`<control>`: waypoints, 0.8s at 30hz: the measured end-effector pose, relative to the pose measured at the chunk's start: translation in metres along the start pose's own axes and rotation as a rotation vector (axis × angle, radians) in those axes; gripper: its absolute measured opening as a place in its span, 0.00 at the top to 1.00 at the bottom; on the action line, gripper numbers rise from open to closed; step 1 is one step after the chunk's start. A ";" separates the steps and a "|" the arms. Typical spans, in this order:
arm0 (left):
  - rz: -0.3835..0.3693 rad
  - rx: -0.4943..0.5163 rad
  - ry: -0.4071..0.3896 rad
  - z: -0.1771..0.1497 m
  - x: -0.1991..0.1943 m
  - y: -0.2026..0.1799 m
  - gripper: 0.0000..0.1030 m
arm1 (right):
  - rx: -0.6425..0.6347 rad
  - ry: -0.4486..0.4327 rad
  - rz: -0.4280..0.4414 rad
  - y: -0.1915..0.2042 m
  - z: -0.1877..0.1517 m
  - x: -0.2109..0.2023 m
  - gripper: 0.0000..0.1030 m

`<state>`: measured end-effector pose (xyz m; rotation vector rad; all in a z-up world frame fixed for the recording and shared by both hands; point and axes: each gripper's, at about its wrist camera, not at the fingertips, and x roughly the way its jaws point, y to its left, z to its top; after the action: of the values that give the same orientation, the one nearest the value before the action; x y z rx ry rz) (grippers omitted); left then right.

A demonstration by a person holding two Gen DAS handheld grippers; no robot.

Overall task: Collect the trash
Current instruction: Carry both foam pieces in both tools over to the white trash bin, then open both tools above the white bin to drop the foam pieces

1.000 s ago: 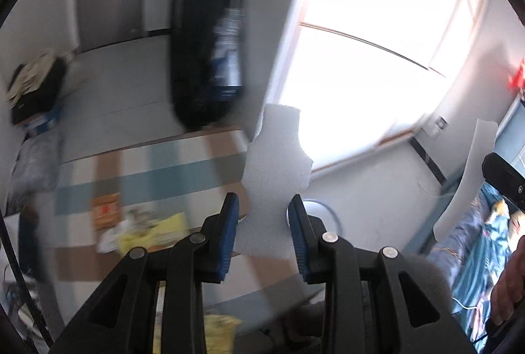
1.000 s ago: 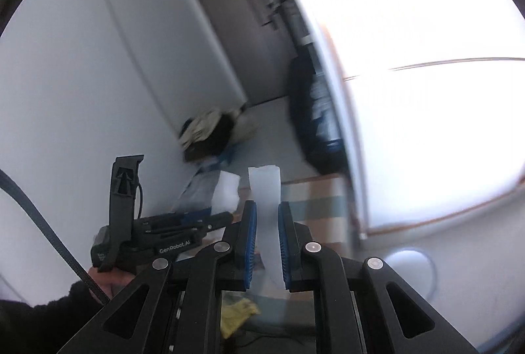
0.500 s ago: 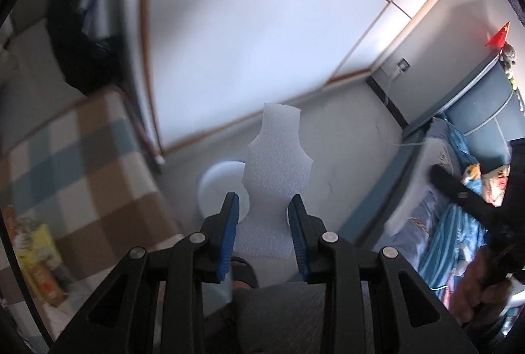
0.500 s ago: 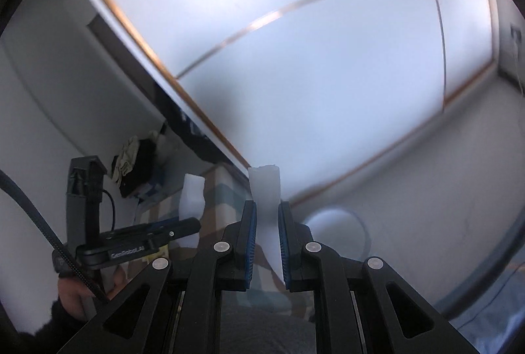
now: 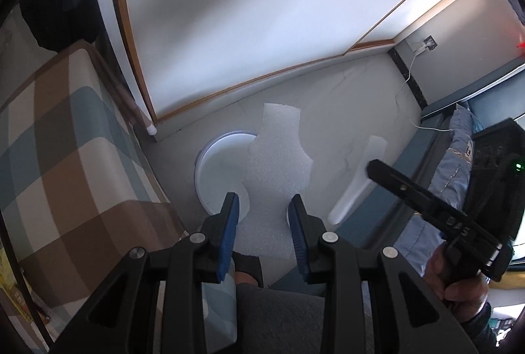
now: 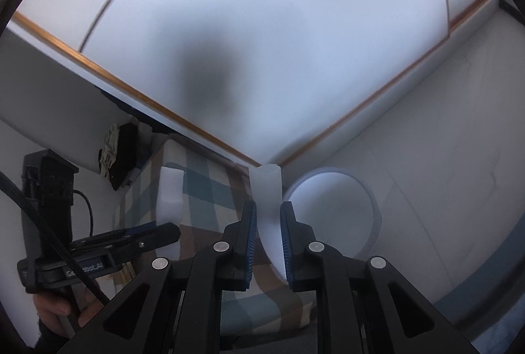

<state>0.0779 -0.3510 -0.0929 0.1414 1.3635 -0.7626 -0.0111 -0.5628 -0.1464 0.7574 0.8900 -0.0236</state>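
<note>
My left gripper (image 5: pixel 264 216) is shut on a flat white foam sheet (image 5: pixel 275 170) that stands up between its blue pads. My right gripper (image 6: pixel 266 222) is shut on a narrow white foam strip (image 6: pixel 267 199), also seen in the left wrist view (image 5: pixel 359 177). Both hang above a round white trash bin (image 5: pixel 220 170) on the floor, also in the right wrist view (image 6: pixel 331 213). The left gripper and its foam sheet (image 6: pixel 170 196) show at the left of the right wrist view.
A checked brown, blue and cream tablecloth (image 5: pixel 65 157) covers a table at the left. A white sliding door with a wood frame (image 5: pixel 262 26) stands behind the bin. A bed with blue bedding (image 5: pixel 459 157) is at the right. A white cable (image 5: pixel 407 85) runs down the wall.
Both grippers have swung right and tilted down, from the table and doorway toward the floor. The white bin has come into view under them. Both still hold their foam pieces.
</note>
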 end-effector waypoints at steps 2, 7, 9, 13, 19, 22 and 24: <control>0.009 -0.001 0.013 0.004 0.006 0.000 0.75 | 0.027 0.028 0.017 -0.009 0.003 0.015 0.83; 0.013 -0.026 0.038 0.009 0.015 -0.001 0.75 | 0.096 0.053 0.085 -0.027 0.007 0.035 0.47; 0.007 -0.037 0.048 0.009 0.019 0.001 0.75 | 0.114 0.056 0.103 -0.025 0.002 0.032 0.40; 0.000 -0.045 0.078 0.011 0.030 0.001 0.75 | 0.138 0.063 0.080 -0.034 -0.003 0.027 0.34; -0.024 -0.053 0.134 0.014 0.042 -0.006 0.75 | 0.220 0.031 -0.018 -0.069 -0.007 -0.005 0.13; -0.016 -0.045 0.147 0.016 0.048 -0.010 0.75 | 0.299 0.034 -0.038 -0.083 -0.009 -0.007 0.11; -0.011 -0.046 0.175 0.018 0.055 -0.011 0.74 | 0.327 0.047 -0.028 -0.090 -0.012 -0.009 0.11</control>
<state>0.0874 -0.3909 -0.1357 0.1675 1.5480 -0.7414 -0.0539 -0.6257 -0.1976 1.0530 0.9537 -0.1803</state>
